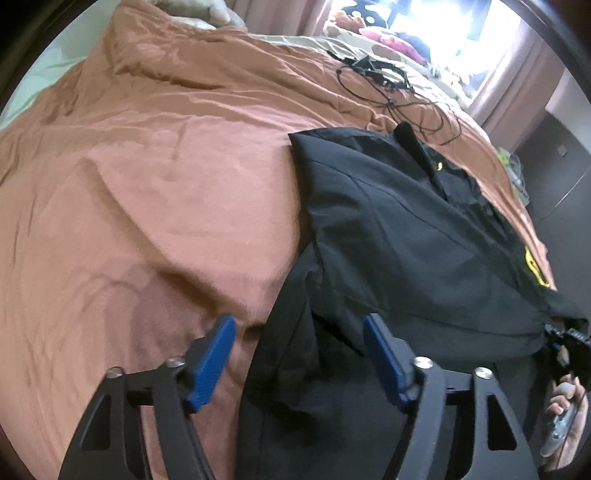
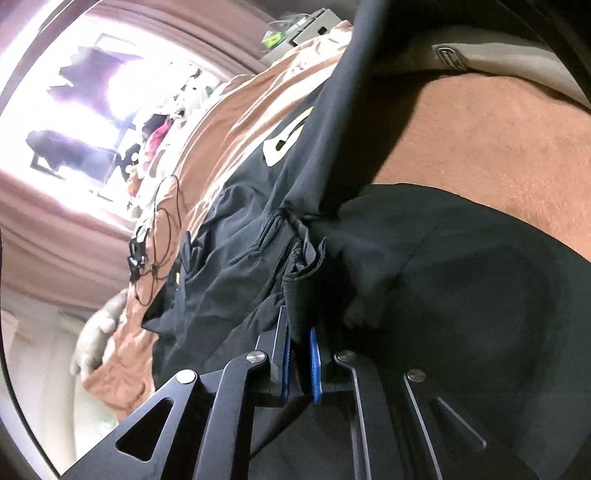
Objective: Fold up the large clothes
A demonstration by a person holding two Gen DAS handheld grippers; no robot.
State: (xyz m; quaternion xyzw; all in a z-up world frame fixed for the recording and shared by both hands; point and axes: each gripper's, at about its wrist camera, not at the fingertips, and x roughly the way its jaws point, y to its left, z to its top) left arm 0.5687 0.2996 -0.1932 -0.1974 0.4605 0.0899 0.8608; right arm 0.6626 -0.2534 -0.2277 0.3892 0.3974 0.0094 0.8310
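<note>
A large black garment (image 1: 406, 229) with yellow printing lies on a bed covered by a rust-brown sheet (image 1: 147, 166). In the left wrist view my left gripper (image 1: 299, 343) hangs open just above the garment's near left edge; one blue pad (image 1: 212, 363) is over the sheet, the other over black cloth, and neither presses on it. In the right wrist view my right gripper (image 2: 300, 345) is shut on a bunched fold of the black garment (image 2: 236, 236), with cloth pinched between the blue pads. That gripper also appears at the right edge of the left view, by a hand (image 1: 563, 402).
A tangle of black cable (image 1: 384, 85) lies on the far part of the bed, past the garment. Stuffed toys and clothes (image 1: 369, 33) sit under a bright window. Dark furniture (image 1: 554, 155) stands right of the bed. The person's bare midriff (image 2: 480, 147) is close to the right gripper.
</note>
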